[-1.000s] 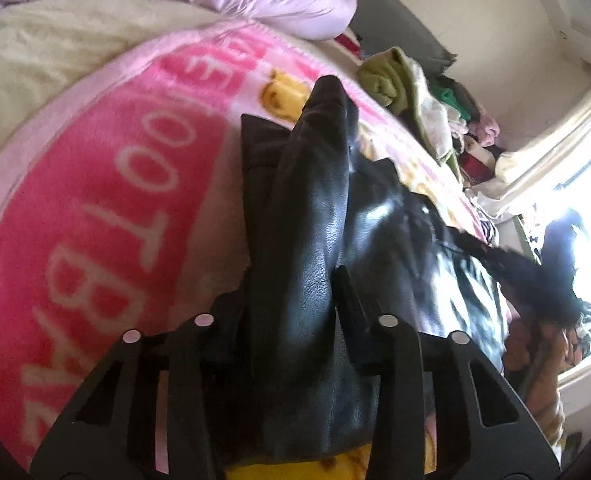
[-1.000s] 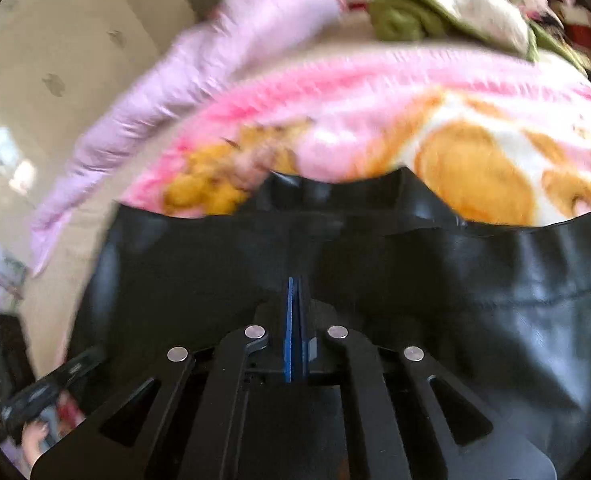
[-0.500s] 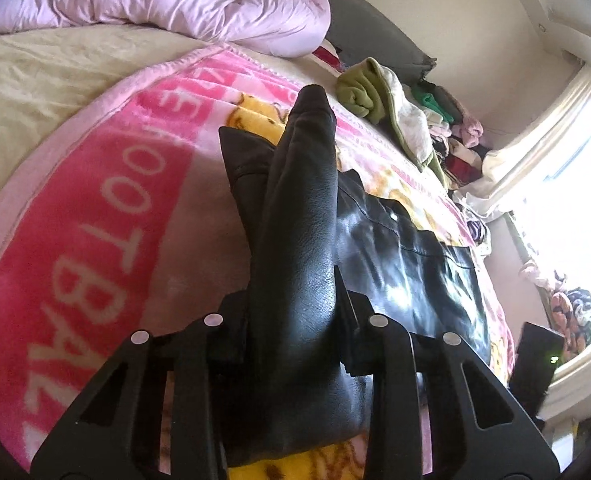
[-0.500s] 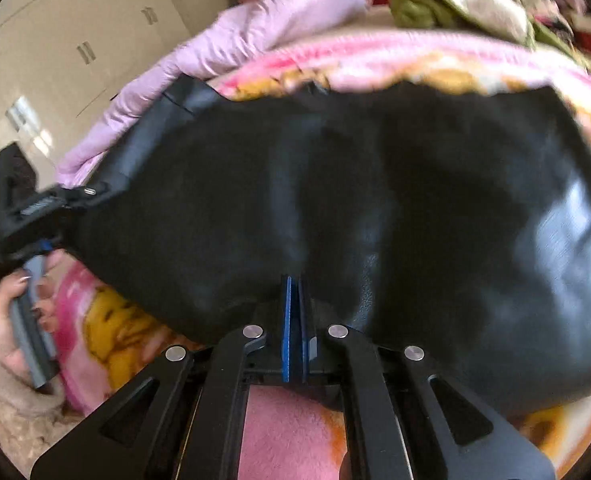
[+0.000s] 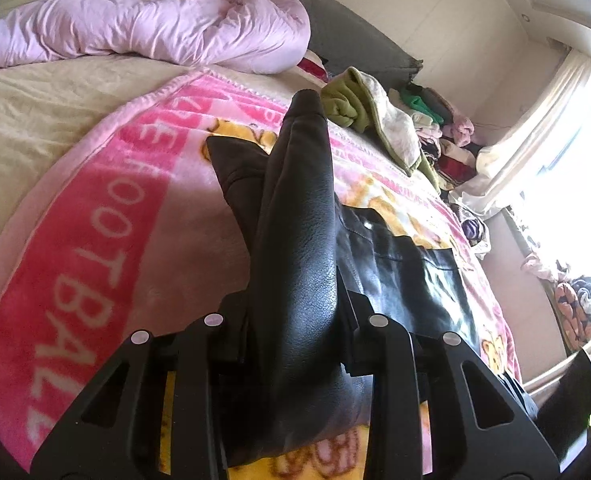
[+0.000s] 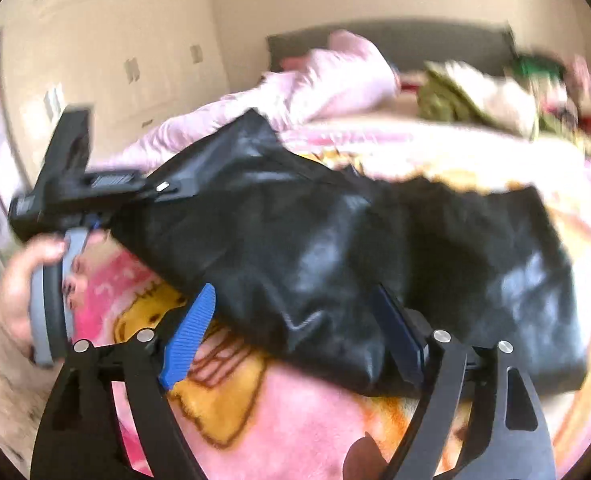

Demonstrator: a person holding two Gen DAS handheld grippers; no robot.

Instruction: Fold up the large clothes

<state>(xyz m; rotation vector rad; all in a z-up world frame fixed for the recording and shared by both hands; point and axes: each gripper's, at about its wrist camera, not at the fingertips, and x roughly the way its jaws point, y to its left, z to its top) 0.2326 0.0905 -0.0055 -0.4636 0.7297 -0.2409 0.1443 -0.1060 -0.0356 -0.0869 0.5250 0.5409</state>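
Note:
A black leather jacket (image 5: 295,240) lies on a pink cartoon blanket (image 5: 95,208) on the bed. My left gripper (image 5: 295,304) is shut on a thick fold of the jacket, which stands up between its fingers. In the right wrist view the jacket (image 6: 375,248) is folded over on the blanket (image 6: 287,412), and the left gripper (image 6: 151,190) holds its left corner a little above the bed. My right gripper (image 6: 295,328) is open, its blue pads (image 6: 189,334) on either side of the jacket's near edge without pinching it.
A rumpled lilac duvet (image 5: 155,28) lies at the head of the bed. A pile of mixed clothes (image 5: 395,120) sits at the far right by the curtained window (image 5: 535,120). A white wardrobe (image 6: 107,48) stands to the left.
My right gripper has opened and let go of the jacket edge, and it has pulled back. The jacket now lies folded over on the blanket. My left gripper keeps its hold.

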